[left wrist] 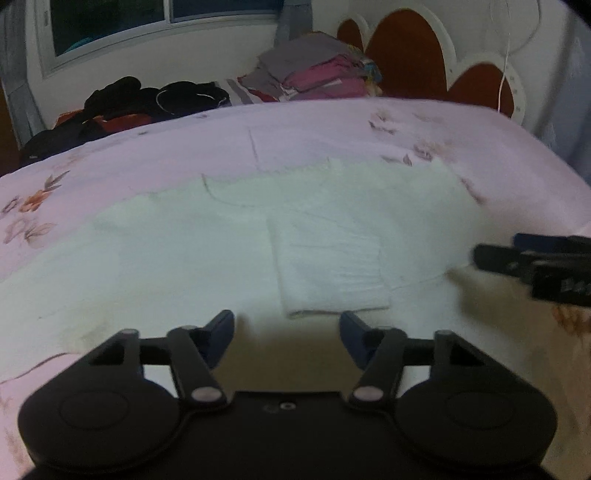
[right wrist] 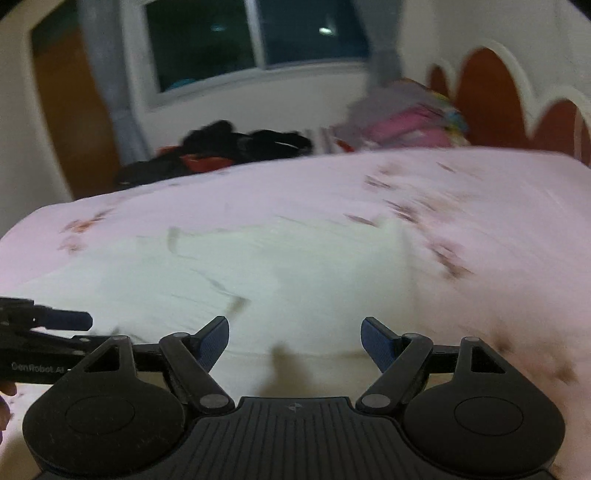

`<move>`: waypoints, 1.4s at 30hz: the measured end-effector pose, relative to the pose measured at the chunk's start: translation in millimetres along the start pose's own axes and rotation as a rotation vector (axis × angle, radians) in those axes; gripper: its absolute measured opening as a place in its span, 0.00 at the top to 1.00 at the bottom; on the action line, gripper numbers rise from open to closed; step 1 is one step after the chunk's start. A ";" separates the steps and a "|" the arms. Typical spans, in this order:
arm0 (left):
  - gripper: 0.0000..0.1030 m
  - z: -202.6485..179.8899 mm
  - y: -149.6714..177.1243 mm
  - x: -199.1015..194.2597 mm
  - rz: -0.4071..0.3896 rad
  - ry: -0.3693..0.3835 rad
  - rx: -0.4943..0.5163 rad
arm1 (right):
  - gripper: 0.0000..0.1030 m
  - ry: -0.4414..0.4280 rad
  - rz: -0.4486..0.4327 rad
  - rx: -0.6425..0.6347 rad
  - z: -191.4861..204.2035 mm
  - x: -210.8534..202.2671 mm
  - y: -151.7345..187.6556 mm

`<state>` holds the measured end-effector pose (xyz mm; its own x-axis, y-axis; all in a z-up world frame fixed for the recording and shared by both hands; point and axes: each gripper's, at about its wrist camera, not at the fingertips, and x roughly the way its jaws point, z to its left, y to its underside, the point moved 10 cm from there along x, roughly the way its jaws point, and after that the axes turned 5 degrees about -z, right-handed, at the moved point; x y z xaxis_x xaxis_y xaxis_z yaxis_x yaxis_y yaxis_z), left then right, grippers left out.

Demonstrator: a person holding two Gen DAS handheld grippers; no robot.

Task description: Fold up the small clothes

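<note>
A white garment (left wrist: pixel 177 240) lies spread flat on the pink floral bedsheet (left wrist: pixel 332 125), with a smaller folded white patch (left wrist: pixel 328 266) on its middle. My left gripper (left wrist: pixel 286 334) is open and empty, hovering just before the near edge of that patch. My right gripper (right wrist: pixel 295 341) is open and empty over the garment's near right part (right wrist: pixel 295 280); it shows in the left wrist view (left wrist: pixel 491 254) at the right edge. The left gripper shows in the right wrist view (right wrist: pixel 70 321) at the left edge.
A stack of folded grey and pink clothes (left wrist: pixel 317 74) sits at the bed's far side by the red-and-white headboard (left wrist: pixel 406 51). A heap of dark clothes (left wrist: pixel 147 99) lies at the far left under the window (left wrist: pixel 155 22).
</note>
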<state>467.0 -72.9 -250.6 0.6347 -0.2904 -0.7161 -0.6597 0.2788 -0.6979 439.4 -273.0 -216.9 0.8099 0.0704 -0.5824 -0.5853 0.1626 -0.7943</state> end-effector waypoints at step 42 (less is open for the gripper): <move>0.96 94.2 -13.5 -3.5 -0.184 0.031 -0.488 | 0.24 0.088 0.055 0.079 -41.5 26.2 16.0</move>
<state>511.7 10.5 -240.1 0.7507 -0.3236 -0.5760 -0.6536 -0.2365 -0.7189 449.6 -309.4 -252.1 0.7678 -0.0046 -0.6407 -0.6215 0.2377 -0.7465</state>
